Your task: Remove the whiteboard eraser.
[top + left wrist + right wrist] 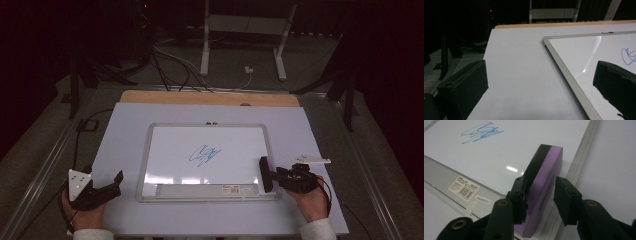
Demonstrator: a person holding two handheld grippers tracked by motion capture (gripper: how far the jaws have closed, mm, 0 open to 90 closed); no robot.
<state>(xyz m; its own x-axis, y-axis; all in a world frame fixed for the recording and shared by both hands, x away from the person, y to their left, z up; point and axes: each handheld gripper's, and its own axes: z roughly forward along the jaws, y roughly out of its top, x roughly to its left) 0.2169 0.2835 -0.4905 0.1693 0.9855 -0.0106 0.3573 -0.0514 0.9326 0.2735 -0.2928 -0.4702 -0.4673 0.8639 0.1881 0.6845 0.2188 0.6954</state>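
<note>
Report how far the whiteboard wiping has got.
Done: the right claw has closed on the purple eraser at the whiteboard edge. In hand: the eraser, not yet wiping. Left: the blue scribble is untouched. The left claw rests open beside the board.

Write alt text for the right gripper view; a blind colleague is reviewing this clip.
The right gripper clamps a purple eraser with a black felt side, at the right edge of a whiteboard lying flat. A blue scribble marks the board farther off, and a barcode label sits on its grey tray.

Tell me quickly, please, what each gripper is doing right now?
Left gripper: open, holding nothing.
Right gripper: closed on the purple eraser.
</note>
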